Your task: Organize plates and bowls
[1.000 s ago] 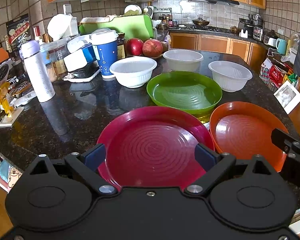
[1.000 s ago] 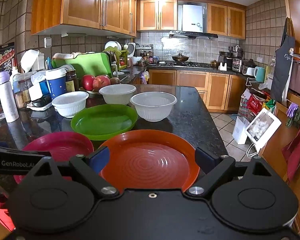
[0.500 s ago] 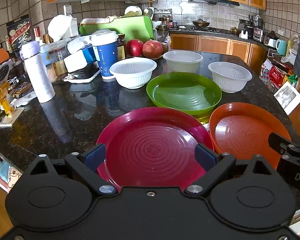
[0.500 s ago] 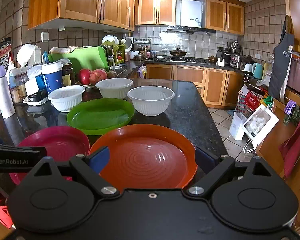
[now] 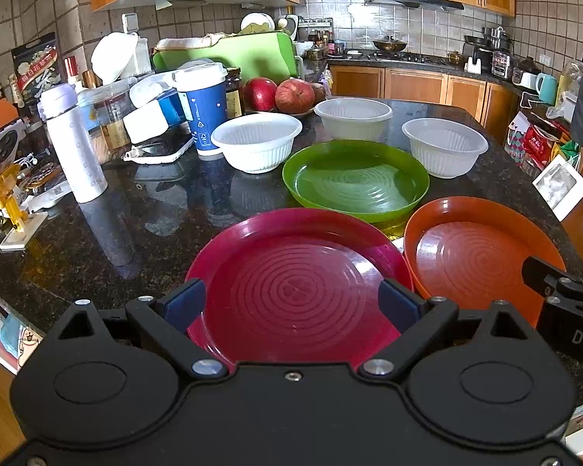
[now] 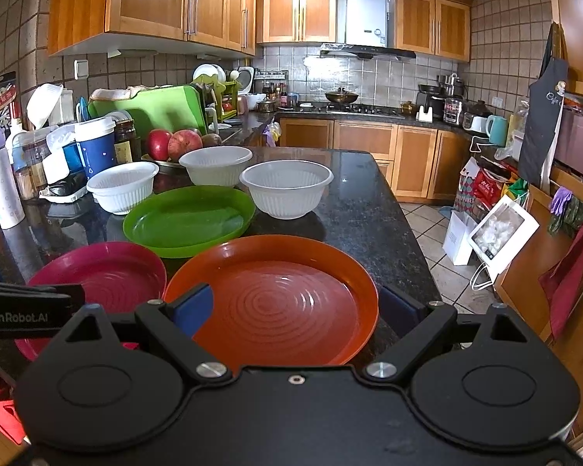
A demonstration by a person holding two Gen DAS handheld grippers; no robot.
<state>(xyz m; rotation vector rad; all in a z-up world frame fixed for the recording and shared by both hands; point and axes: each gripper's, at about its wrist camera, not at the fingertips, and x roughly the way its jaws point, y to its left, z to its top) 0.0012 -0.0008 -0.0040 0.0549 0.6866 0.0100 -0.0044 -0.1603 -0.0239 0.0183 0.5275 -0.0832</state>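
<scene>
Three plates lie on the dark granite counter (image 5: pixel 144 217): a crimson plate (image 5: pixel 295 283), a green plate (image 5: pixel 355 180) behind it and an orange plate (image 5: pixel 482 256) to the right. Three white bowls (image 5: pixel 256 141) (image 5: pixel 353 116) (image 5: pixel 445 145) stand behind the green plate. My left gripper (image 5: pixel 291 303) is open and empty, its fingers over the near rim of the crimson plate. My right gripper (image 6: pixel 297 306) is open and empty over the near part of the orange plate (image 6: pixel 276 295). The right wrist view also shows the crimson plate (image 6: pixel 105 272), green plate (image 6: pixel 188 219) and bowls (image 6: pixel 287 188).
Clutter fills the counter's left and back: a white bottle (image 5: pixel 74 143), a blue cup (image 5: pixel 204 110), apples (image 5: pixel 293 95), a green cutting board (image 5: pixel 229 54), a phone (image 5: pixel 159 149). The counter's right edge (image 6: pixel 404 233) drops to a tiled floor with bags.
The right gripper has risen and shifted slightly forward, so the plates sit lower in its view. The left gripper has barely moved.
</scene>
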